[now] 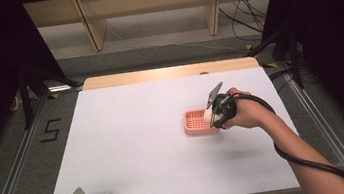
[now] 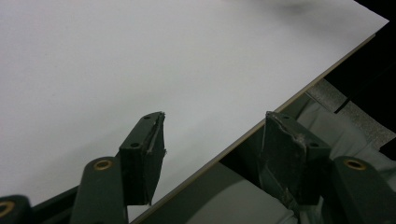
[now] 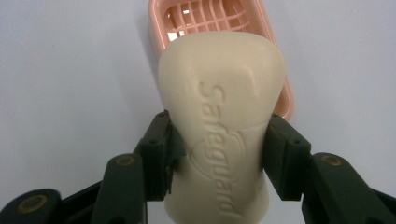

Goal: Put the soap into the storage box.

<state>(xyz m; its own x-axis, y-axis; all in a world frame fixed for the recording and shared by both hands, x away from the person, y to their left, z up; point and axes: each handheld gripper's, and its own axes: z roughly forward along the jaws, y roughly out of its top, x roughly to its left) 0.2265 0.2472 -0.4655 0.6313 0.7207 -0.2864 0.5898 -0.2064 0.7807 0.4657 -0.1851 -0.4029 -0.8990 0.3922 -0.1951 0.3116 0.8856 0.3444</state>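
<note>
Bare white table (image 1: pixel 131 147) left of pink soap dish (image 1: pixel 196 122), soap bar (image 3: pixel 219 107) in right claw (image 1: pixel 211 113) over dish

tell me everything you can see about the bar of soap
The bar of soap is a cream, smooth, rounded block, waisted in the middle, with "Safeguard" and a curved emblem embossed on its face. It looks whole, dry and unused. The right hand-held gripper clamps it across its narrow waist, one black jaw on each side, and holds it above the pink slatted soap dish on the white table. In the high view the soap sits over the dish's right end. Whether it touches the dish cannot be told.
</note>
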